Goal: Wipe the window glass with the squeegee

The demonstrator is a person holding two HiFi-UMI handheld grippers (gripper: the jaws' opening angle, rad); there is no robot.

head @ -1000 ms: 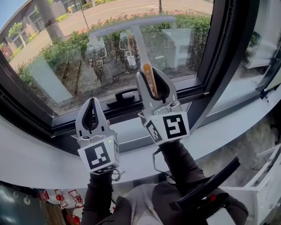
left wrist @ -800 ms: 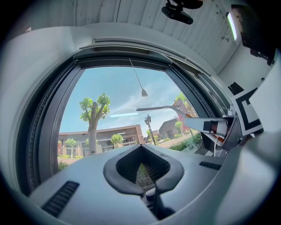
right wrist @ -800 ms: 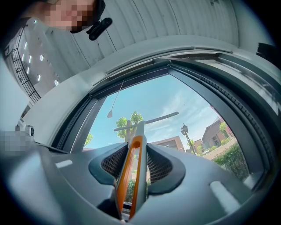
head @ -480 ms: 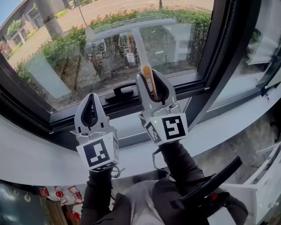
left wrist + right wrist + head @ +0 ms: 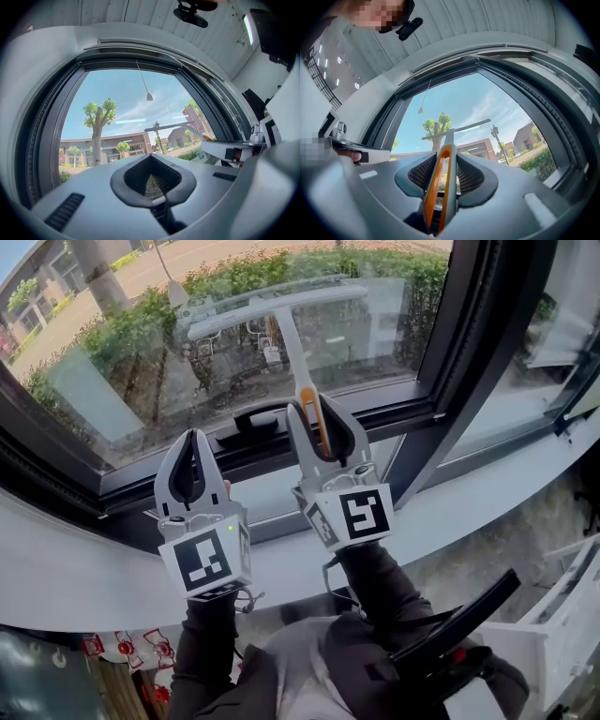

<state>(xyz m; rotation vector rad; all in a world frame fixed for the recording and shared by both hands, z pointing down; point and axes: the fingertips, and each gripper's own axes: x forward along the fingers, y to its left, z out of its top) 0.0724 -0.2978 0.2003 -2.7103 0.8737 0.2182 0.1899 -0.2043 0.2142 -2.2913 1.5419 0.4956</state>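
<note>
The squeegee has a grey and orange handle [image 5: 310, 404] and a long pale blade [image 5: 267, 304] that lies across the window glass [image 5: 122, 371], high on the pane. My right gripper [image 5: 315, 407] is shut on the squeegee's handle, jaws pointing up at the glass. In the right gripper view the handle [image 5: 442, 180] runs up between the pads to the blade [image 5: 457, 128]. My left gripper [image 5: 190, 442] stands shut and empty to the left of it, below the lower frame; in the left gripper view its jaws [image 5: 150, 158] meet with nothing held.
A black window handle [image 5: 251, 421] sits on the dark lower frame [image 5: 112, 479]. A dark upright frame post [image 5: 459, 381] bounds the pane on the right. The white sill [image 5: 469, 502] runs below. A second pane lies at the far right [image 5: 534, 381].
The squeegee and my right gripper have come down the glass a little toward the lower frame. My left gripper stays shut beside it.
</note>
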